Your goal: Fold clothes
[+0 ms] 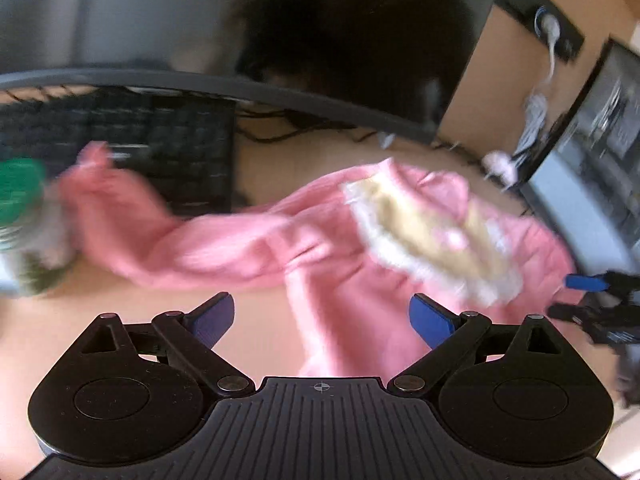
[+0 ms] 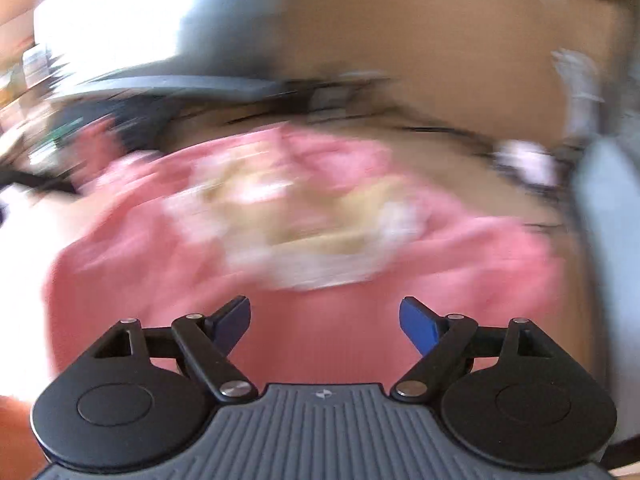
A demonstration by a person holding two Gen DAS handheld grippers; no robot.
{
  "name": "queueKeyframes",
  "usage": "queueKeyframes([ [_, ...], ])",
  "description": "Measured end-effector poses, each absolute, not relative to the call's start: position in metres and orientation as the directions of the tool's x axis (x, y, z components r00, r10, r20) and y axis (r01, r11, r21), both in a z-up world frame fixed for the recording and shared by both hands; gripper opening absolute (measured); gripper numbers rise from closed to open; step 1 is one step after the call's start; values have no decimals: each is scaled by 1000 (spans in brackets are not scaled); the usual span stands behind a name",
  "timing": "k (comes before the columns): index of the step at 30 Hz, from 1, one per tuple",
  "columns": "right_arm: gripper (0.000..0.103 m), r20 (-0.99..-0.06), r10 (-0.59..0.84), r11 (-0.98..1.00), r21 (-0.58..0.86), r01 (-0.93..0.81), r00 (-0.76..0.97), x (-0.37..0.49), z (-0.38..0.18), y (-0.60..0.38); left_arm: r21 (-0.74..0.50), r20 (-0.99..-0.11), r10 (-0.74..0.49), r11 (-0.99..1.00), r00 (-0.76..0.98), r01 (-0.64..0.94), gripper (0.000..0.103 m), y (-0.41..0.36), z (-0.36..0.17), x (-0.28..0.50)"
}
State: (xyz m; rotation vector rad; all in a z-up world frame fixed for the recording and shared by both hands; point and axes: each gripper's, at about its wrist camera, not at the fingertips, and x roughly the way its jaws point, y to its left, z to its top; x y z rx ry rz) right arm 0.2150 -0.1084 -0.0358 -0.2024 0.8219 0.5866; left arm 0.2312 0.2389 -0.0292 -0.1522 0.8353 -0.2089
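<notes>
A pink garment (image 1: pixel 256 244) with a beige and white print (image 1: pixel 432 236) lies spread and rumpled on the wooden desk (image 1: pixel 260 344). One sleeve reaches left over a keyboard. My left gripper (image 1: pixel 322 316) is open and empty just above the garment's near edge. The right gripper's blue tip (image 1: pixel 586 282) shows at the right edge of the left wrist view, beside the garment. In the blurred right wrist view my right gripper (image 2: pixel 324 320) is open and empty over the pink garment (image 2: pixel 328 344), with the print (image 2: pixel 304 232) ahead of it.
A black keyboard (image 1: pixel 160 148) lies at the back left, under a curved dark monitor (image 1: pixel 360 40). A green-capped container (image 1: pixel 20 208) stands at the far left. A laptop (image 1: pixel 592 152) and white cables (image 1: pixel 532 120) are at the right.
</notes>
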Motion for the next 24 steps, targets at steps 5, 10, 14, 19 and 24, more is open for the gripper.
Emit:
queueKeyframes([
  [5, 80, -728, 606, 603, 157, -782, 321, 178, -35, -33, -99, -758, -171, 984, 629, 148, 98, 256, -34, 183],
  [10, 69, -700, 677, 506, 217, -835, 228, 180, -29, 10, -6, -775, -111, 986, 622, 169, 98, 248, -41, 144],
  [14, 69, -717, 613, 598, 145, -788, 333, 217, -29, 16, -1, -771, -117, 983, 626, 182, 98, 229, -50, 139],
  [19, 86, -755, 489, 738, 90, -668, 438, 252, -38, -16, -48, -768, -181, 973, 615, 227, 87, 210, -50, 146],
  [24, 103, -776, 469, 849, 263, -459, 422, 277, -51, -77, -56, -781, -184, 972, 597, 226, 87, 204, -60, 158],
])
